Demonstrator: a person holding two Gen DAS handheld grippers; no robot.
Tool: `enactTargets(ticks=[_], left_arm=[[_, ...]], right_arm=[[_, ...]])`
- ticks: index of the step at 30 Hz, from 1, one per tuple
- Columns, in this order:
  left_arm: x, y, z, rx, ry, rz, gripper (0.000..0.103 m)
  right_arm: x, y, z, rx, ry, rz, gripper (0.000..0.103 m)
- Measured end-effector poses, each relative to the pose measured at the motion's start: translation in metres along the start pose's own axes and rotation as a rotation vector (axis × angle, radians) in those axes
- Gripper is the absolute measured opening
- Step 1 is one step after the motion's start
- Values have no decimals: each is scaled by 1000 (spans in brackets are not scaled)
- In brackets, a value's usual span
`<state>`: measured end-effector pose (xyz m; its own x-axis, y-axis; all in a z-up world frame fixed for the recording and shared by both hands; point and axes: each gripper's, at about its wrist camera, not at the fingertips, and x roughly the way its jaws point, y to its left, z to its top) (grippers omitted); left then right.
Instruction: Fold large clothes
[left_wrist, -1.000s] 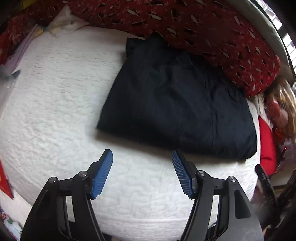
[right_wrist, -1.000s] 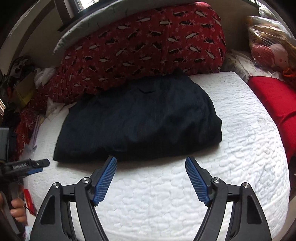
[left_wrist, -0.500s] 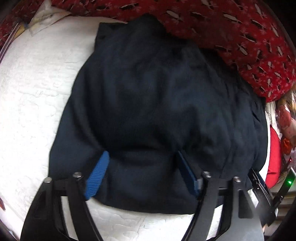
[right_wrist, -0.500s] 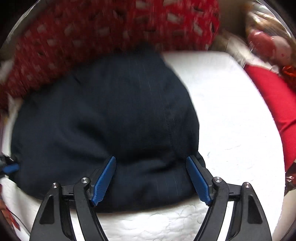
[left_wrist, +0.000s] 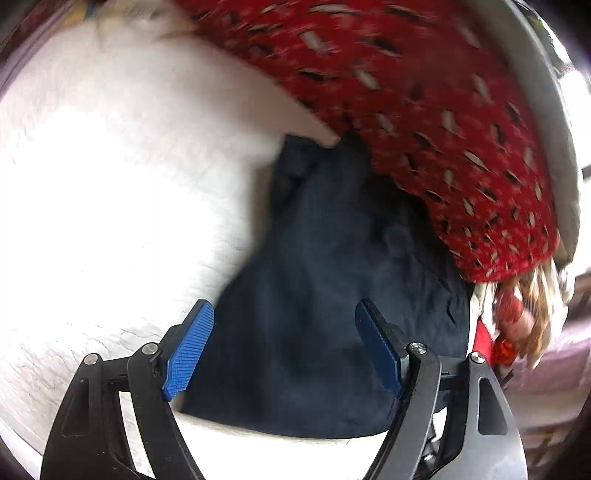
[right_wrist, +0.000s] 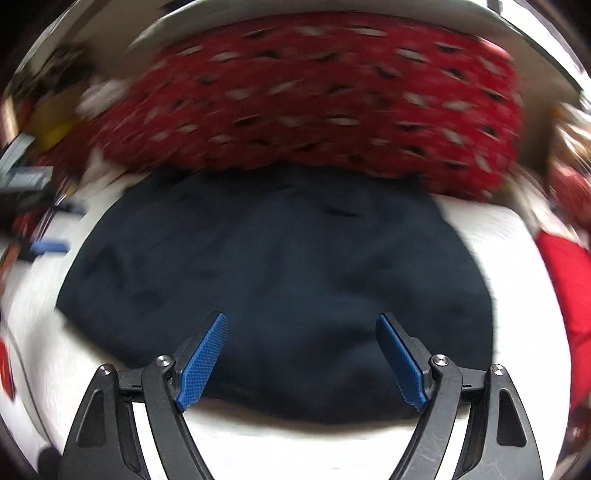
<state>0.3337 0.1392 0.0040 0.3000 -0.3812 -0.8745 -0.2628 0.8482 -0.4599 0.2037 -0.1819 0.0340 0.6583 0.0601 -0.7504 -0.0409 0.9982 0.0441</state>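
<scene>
A folded dark navy garment (left_wrist: 325, 295) lies on the white quilted bed (left_wrist: 110, 192). Its far edge is against a red patterned blanket (left_wrist: 424, 110). My left gripper (left_wrist: 284, 328) is open over the garment's near left part, blue pads apart with nothing between them. In the right wrist view the garment (right_wrist: 280, 266) fills the middle. My right gripper (right_wrist: 301, 338) is open over its near edge and holds nothing. Both views are motion-blurred.
The red blanket (right_wrist: 314, 110) is heaped along the back of the bed. A red cushion (right_wrist: 569, 280) lies at the right. Soft toys and clutter (left_wrist: 517, 310) sit past the bed's right end. White bed (right_wrist: 491, 229) shows around the garment.
Both grippers have pulled back and up from the garment, still open. The left view has swung, with the garment now right of centre. The garment lies folded as before.
</scene>
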Motion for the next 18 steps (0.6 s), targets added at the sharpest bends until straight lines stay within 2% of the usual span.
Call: enactTargets(ticks=[3, 5, 9, 11, 12, 14, 15, 16, 18], left_arm=[[9, 19, 10, -51, 35, -42, 79], [10, 28, 12, -72, 39, -78, 79], [23, 32, 19, -100, 74, -175, 79], [31, 32, 19, -102, 101, -201, 79], [36, 30, 17, -96, 118, -210, 79], [49, 23, 12, -74, 159, -225, 79], [54, 16, 7, -49, 171, -225, 83], [52, 10, 4, -15, 155, -213, 85], [50, -6, -4, 48, 147, -210, 85]], right_arm=[[4, 25, 3, -22, -6, 19, 83], [4, 25, 12, -12, -34, -1, 83], [16, 3, 40, 62, -51, -45, 83], [33, -17, 45, 132, -21, -70, 84], [48, -25, 46, 150, 19, -86, 87], [92, -33, 36, 133, 205, -105, 89], [98, -33, 32, 103, 191, -86, 93], [94, -29, 31, 61, 134, -98, 93], [95, -27, 30, 59, 126, -106, 94]])
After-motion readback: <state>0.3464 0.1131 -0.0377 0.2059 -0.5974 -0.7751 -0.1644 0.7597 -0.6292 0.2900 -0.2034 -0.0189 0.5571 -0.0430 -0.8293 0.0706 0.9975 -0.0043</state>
